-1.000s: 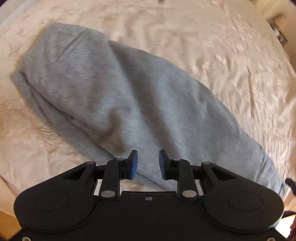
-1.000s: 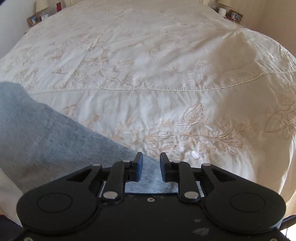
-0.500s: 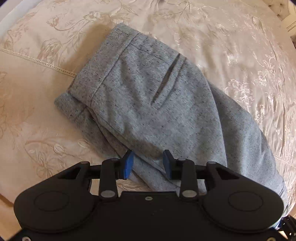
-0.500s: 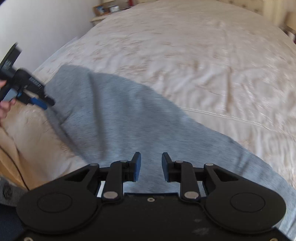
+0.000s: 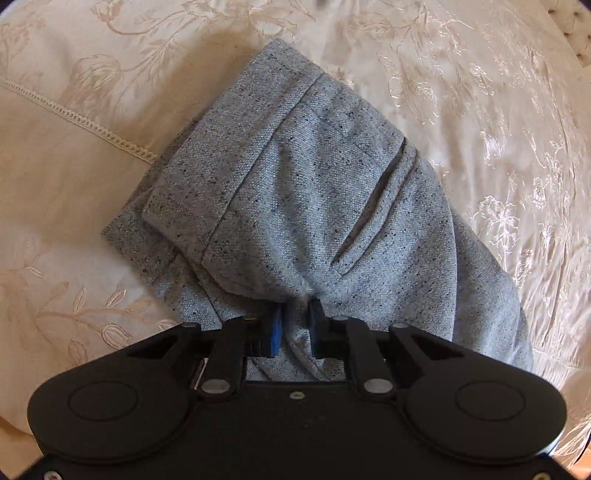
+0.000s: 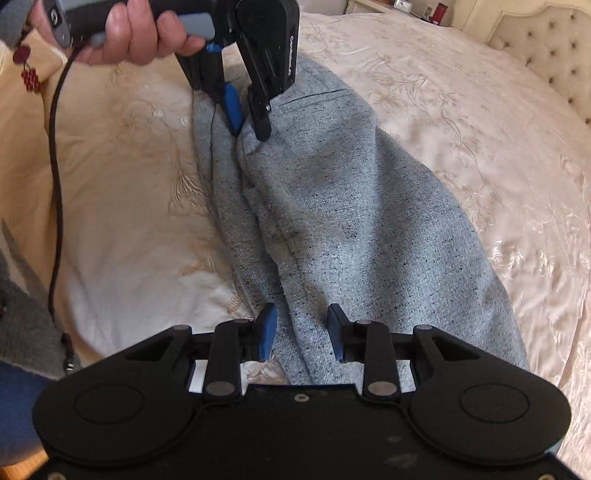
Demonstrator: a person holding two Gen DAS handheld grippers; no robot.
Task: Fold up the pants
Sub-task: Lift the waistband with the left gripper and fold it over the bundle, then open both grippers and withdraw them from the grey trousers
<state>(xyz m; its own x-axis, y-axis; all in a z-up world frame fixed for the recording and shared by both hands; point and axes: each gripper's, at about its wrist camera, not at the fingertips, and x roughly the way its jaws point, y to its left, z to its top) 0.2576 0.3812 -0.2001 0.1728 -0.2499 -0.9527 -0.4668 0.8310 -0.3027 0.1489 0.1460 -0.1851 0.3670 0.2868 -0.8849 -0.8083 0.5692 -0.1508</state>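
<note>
Grey speckled pants [image 5: 314, 206] lie folded lengthwise on the cream bedspread, waistband and a slit pocket toward the far left in the left wrist view. My left gripper [image 5: 295, 325] is shut on a bunched fold of the pants near the waist; it also shows in the right wrist view [image 6: 245, 122], pinching the fabric. The pants [image 6: 351, 221] run from there down to my right gripper [image 6: 302, 332]. The right gripper is open, its blue pads astride the leg fabric without pinching it.
The embroidered cream bedspread [image 6: 461, 110] covers the bed all round. A tufted headboard [image 6: 546, 48] stands far right, a nightstand with small items [image 6: 417, 7] behind. A hand and black cable [image 6: 55, 166] are at the left, near the bed's edge.
The left gripper moved onto the pants by the waist and closed on a fold. The right gripper swung left to look along the pants and opened wider over the leg.
</note>
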